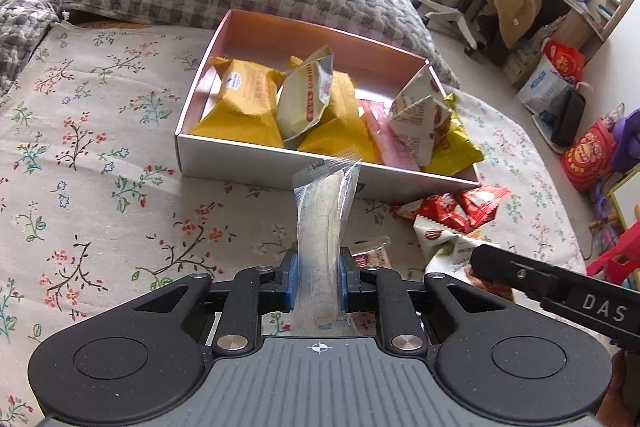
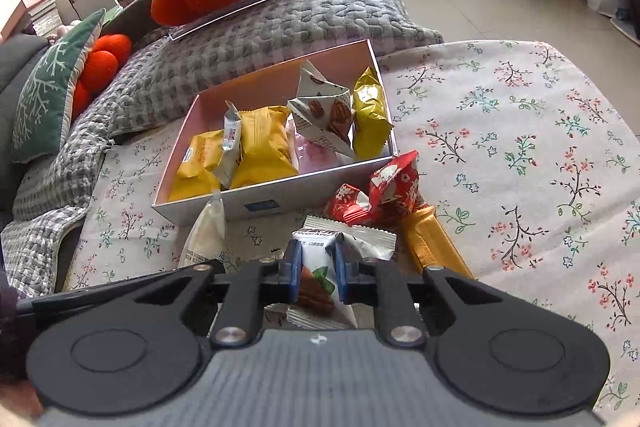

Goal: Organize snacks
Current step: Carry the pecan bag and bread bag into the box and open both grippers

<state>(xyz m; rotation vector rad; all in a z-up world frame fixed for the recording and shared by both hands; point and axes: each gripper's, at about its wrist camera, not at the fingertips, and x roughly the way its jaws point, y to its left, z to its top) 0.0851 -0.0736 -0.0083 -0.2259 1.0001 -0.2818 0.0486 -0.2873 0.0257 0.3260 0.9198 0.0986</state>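
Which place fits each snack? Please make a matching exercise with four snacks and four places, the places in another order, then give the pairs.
Snacks
1. clear packet
2. white packet
3. red packets
4. yellow packets

Places
A. inside the box
B. in the left gripper
C. on the flowered cloth, beside the box
D. in the right gripper

Pairs: 1-B, 2-D, 3-C, 4-A

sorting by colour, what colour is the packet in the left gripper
Clear wrapper with a whitish snack inside; left wrist view.
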